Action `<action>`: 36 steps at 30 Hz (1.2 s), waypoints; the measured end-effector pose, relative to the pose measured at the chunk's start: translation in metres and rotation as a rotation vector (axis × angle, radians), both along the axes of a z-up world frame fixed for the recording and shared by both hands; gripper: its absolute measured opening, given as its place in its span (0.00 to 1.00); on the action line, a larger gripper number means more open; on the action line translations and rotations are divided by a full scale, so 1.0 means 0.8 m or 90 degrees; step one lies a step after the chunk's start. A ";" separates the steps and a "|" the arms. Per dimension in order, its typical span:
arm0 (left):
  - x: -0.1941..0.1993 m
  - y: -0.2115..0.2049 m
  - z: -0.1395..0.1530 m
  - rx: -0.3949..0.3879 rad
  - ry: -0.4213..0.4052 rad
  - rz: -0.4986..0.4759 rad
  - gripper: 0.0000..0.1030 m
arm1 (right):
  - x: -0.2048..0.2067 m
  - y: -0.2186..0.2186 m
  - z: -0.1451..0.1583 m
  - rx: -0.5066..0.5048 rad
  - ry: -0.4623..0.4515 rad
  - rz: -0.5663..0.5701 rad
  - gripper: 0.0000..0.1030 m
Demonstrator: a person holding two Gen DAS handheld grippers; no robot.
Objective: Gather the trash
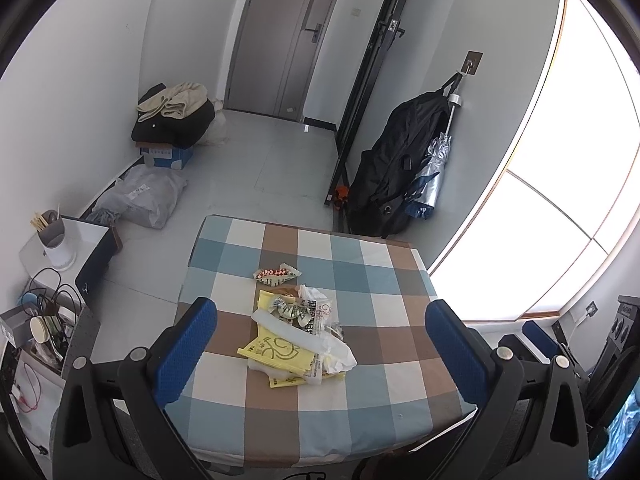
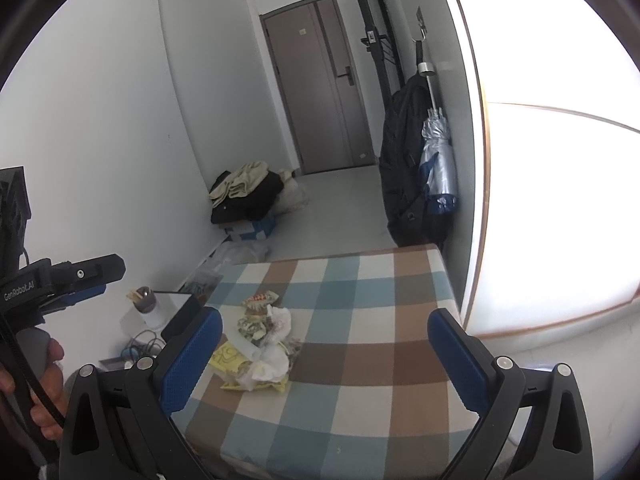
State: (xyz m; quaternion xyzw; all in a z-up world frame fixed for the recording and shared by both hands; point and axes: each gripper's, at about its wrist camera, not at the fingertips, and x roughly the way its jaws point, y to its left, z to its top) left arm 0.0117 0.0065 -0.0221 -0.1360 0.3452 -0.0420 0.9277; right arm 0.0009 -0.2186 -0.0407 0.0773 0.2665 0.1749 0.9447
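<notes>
A pile of trash lies on the checked tablecloth: yellow wrappers, white crumpled plastic and printed packets, with one red and white wrapper just beyond it. My left gripper is open and empty, held above the near side of the pile. In the right wrist view the same pile sits left of centre on the table. My right gripper is open and empty above the table, right of the pile. The left gripper's body shows at the left edge.
A side shelf with a utensil cup and cables stands left of the table. Bags and a box with clothes lie on the floor by the left wall. A black bag and a silver umbrella hang on the right wall. A door stands beyond.
</notes>
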 end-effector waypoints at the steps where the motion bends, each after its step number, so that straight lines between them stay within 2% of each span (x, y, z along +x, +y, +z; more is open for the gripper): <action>1: 0.002 0.002 -0.002 -0.001 0.002 0.001 0.99 | 0.002 0.001 -0.001 -0.002 0.002 0.000 1.00; 13: 0.040 0.046 -0.053 -0.014 0.053 0.026 0.99 | 0.049 0.033 -0.026 -0.024 0.055 0.044 1.00; 22: 0.065 0.093 -0.110 -0.050 0.128 0.040 0.99 | 0.109 0.087 -0.045 -0.036 0.117 0.121 0.81; 24: 0.068 0.107 -0.119 -0.071 0.151 0.049 0.99 | 0.122 0.105 -0.049 -0.040 0.128 0.148 0.77; 27: 0.071 0.126 -0.123 -0.109 0.160 0.061 0.99 | 0.134 0.134 -0.057 -0.055 0.142 0.190 0.72; 29: 0.075 0.133 -0.122 -0.117 0.158 0.071 0.99 | 0.138 0.153 -0.062 -0.062 0.153 0.223 0.66; 33: 0.080 0.148 -0.126 -0.152 0.168 0.077 0.99 | 0.140 0.190 -0.079 -0.083 0.177 0.286 0.62; 36: 0.086 0.153 -0.133 -0.181 0.181 0.071 0.99 | 0.141 0.214 -0.098 -0.110 0.202 0.316 0.50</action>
